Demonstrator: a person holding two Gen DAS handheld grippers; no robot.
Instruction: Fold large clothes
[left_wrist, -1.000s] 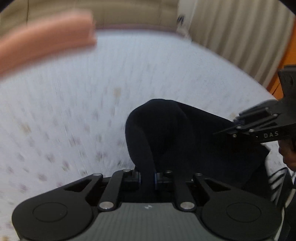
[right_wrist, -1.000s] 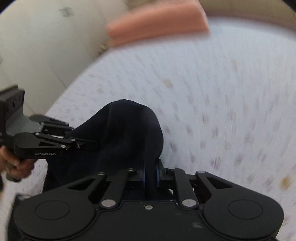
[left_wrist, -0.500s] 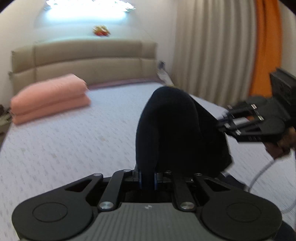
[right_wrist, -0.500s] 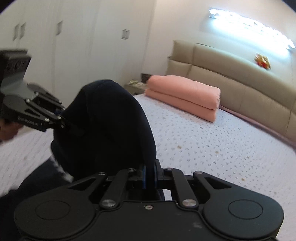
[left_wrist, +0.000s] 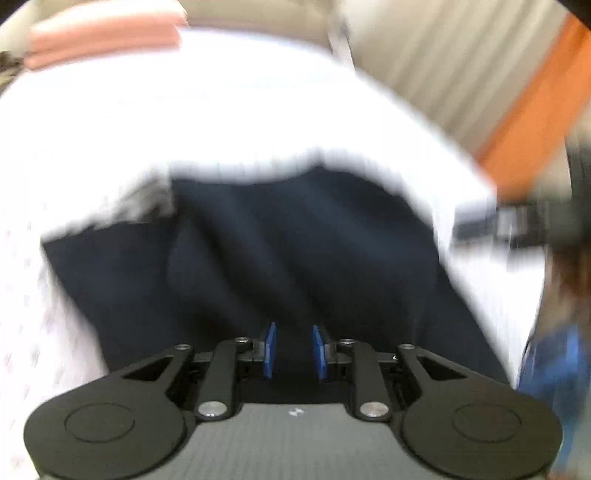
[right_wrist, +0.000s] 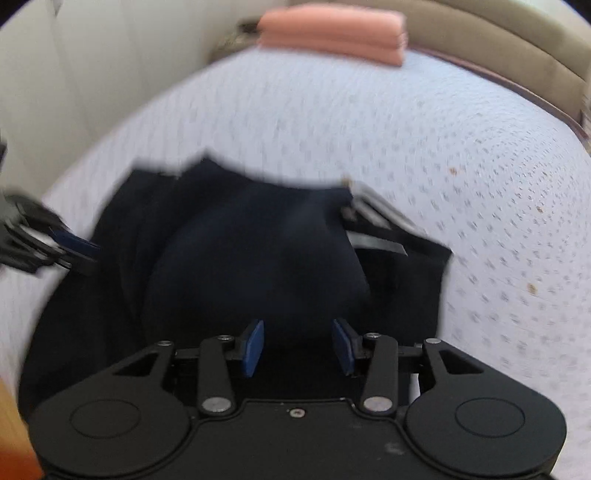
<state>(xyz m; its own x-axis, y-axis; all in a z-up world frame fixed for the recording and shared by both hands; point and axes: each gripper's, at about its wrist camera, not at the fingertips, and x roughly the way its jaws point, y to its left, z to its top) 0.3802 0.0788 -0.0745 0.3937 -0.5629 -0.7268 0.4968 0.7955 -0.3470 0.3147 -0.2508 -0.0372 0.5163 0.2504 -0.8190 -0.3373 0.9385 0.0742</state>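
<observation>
Bed (right_wrist: 424, 155) open around dark garment (right_wrist: 258, 258); left gripper (left_wrist: 294, 349), right gripper (right_wrist: 298, 345) parted.

Count: one dark garment (right_wrist: 258, 251) at frame centre; one bed (right_wrist: 406, 147); two pink folded blankets (right_wrist: 332, 33) stacked, top of frame; two grippers.

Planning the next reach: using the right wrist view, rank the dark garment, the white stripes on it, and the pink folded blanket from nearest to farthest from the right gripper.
1. dark garment, directly ahead of the right gripper.
2. white stripes, ahead and right.
3. pink folded blanket, at the bed's far end.
</observation>
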